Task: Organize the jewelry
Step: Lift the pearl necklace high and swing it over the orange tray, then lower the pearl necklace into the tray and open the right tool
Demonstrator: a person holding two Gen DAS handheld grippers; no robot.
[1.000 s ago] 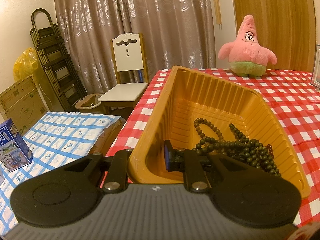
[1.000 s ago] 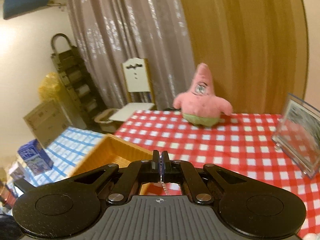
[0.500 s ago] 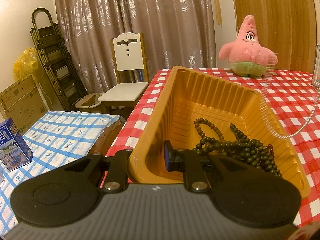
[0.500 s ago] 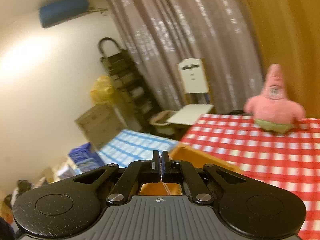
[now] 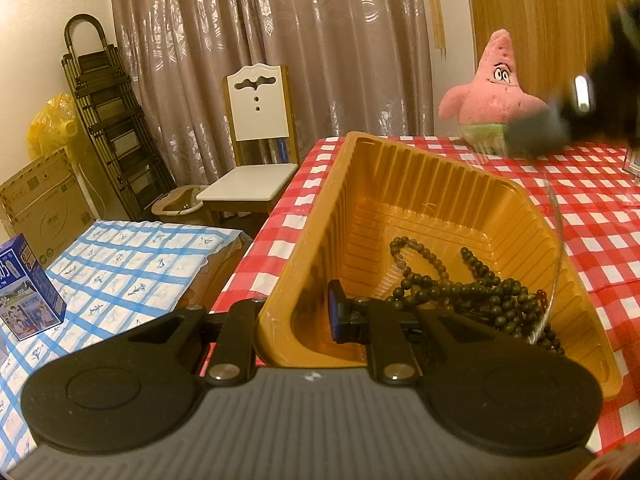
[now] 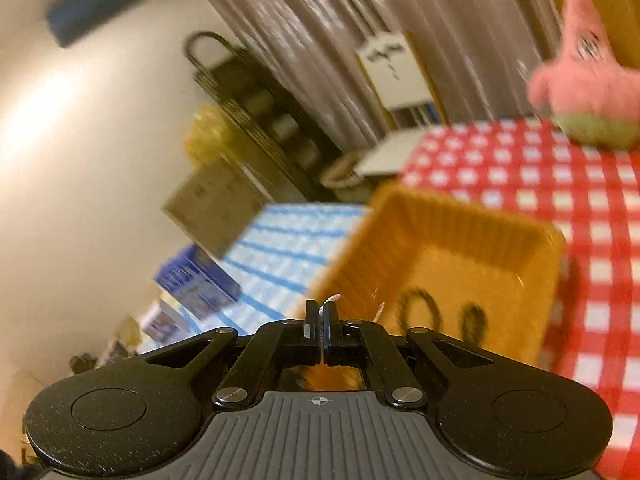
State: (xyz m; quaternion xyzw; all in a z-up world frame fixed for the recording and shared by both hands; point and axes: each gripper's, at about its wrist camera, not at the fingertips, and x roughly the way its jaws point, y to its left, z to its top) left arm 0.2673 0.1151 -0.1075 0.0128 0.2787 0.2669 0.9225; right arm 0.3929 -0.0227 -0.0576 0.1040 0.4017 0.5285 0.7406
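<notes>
An orange plastic tray point(image 5: 420, 184) stands on the red-checked tablecloth point(image 5: 592, 208). A heap of dark bead strings point(image 5: 460, 292) lies in its near end. My left gripper point(image 5: 296, 316) is shut on the tray's near left wall, one finger inside and one outside. In the right wrist view my right gripper point(image 6: 321, 316) is shut on a thin silver chain point(image 6: 332, 299), above the tray point(image 6: 460, 216) and the beads point(image 6: 420, 308). In the left wrist view the chain point(image 5: 558, 240) hangs as a fine arc over the tray's right rim, under the blurred right gripper at the upper right.
A pink star plush point(image 5: 494, 92) sits at the table's far side, and a clear photo frame point(image 5: 632, 160) stands at the right edge. Left of the table are a white chair point(image 5: 256, 160), a blue-checked surface point(image 5: 120, 264) and a blue carton point(image 5: 24, 288).
My right gripper has swung left and down with the chain, from over the tablecloth to above the tray. The chain now hangs at the tray's right rim. The left gripper has not moved.
</notes>
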